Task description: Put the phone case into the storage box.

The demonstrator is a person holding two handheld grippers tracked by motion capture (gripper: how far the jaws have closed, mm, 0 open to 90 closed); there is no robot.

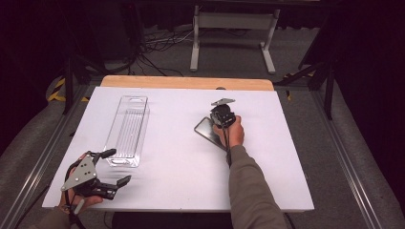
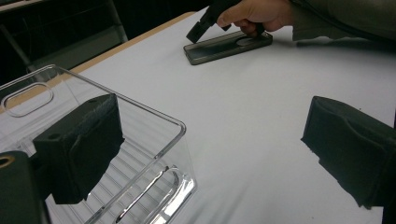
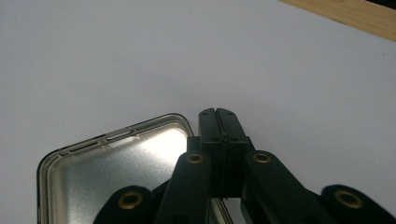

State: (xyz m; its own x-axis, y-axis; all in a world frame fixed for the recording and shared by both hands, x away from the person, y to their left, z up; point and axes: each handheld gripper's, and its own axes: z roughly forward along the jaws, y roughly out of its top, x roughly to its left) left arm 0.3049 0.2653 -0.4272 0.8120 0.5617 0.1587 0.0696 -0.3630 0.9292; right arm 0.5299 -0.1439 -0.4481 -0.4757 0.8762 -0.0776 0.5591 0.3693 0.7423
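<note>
Phone case (image 3: 112, 182) interior seen under closed, empty right gripper (image 3: 217, 113), left gripper (image 1: 113, 167) wide open.

The left gripper (image 1: 109, 168) is black, topped by a grey three-cornered plate with small screws, and a dark cable trails from its handle. The right gripper (image 3: 218, 115) is black too — brass-coloured rivets mark its linkage arms, a grey plate sits on top. The person's right arm wears a long olive-grey sleeve (image 1: 248, 186).

Left gripper (image 1: 111, 168) agape, right gripper (image 3: 218, 113) pinched.
</note>
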